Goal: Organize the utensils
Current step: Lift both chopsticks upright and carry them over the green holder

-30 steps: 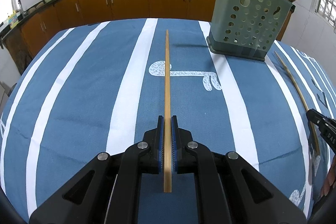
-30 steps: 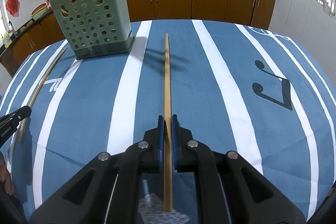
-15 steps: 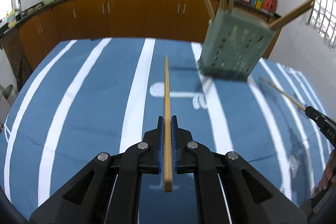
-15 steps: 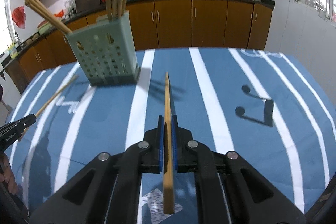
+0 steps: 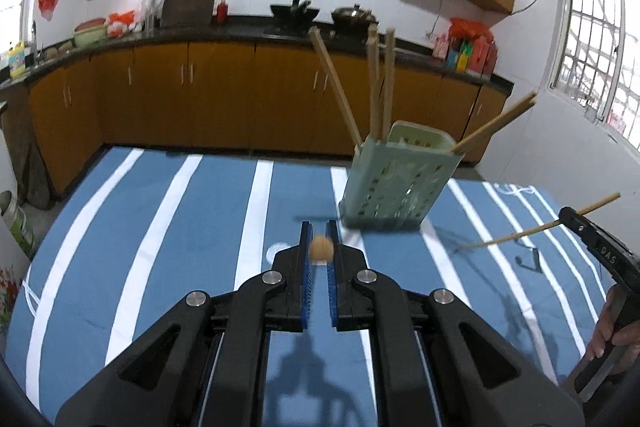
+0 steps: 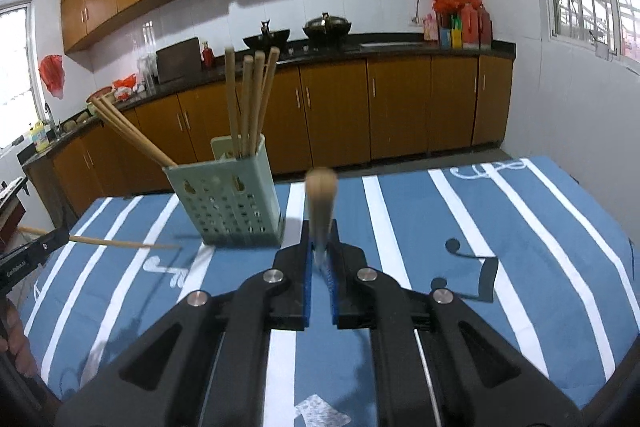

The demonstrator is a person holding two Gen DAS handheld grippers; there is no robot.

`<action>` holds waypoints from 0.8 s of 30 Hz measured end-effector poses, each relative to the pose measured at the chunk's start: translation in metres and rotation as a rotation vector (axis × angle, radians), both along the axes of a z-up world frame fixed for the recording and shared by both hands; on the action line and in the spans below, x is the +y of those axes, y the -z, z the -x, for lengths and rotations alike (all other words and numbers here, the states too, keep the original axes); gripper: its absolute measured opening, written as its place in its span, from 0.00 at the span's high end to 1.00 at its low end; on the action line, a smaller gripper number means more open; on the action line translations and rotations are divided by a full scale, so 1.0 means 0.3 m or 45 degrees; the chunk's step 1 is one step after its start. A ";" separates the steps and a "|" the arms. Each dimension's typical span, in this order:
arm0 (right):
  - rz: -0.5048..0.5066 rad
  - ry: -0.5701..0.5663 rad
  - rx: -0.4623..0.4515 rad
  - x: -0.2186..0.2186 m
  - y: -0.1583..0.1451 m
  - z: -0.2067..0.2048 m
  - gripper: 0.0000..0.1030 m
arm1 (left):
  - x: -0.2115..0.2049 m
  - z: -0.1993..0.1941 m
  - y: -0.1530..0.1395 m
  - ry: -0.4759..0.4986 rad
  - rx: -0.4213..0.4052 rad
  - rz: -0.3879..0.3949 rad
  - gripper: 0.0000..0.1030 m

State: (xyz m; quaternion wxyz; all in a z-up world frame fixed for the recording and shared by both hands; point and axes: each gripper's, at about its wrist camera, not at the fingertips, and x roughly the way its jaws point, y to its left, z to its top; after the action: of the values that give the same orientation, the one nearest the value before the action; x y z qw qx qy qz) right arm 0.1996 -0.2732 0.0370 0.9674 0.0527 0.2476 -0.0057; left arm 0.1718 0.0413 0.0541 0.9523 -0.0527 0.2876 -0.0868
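Above the table's middle | your left gripper (image 5: 320, 247) is clamped on a chopstick (image 5: 322, 247), right gripper (image 6: 320, 247) on another (image 6: 320, 195) | holder (image 6: 228, 203) toward far edge | light, stiff, slippery sticks: grip mid-shaft, squarely.

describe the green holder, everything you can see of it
The holder is a pale green, plastic-looking box, taller than wide, with an open top and walls full of round holes plus two keyhole slots. It stands upright on the blue striped cloth. Several wooden chopsticks stand in it, some near upright, a pair leaning out over one corner. Neither gripper touches it.
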 end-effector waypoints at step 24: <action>-0.150 -0.260 -0.324 0.076 -0.419 0.018 0.92 | -0.098 -0.030 -0.355 0.088 -0.351 0.019 0.93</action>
State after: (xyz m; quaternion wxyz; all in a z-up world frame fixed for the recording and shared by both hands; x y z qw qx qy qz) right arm 0.1941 -0.2503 0.1627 0.9817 0.0842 0.1269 0.1139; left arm 0.1807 0.0118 0.1605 0.9788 -0.0373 0.1553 -0.1281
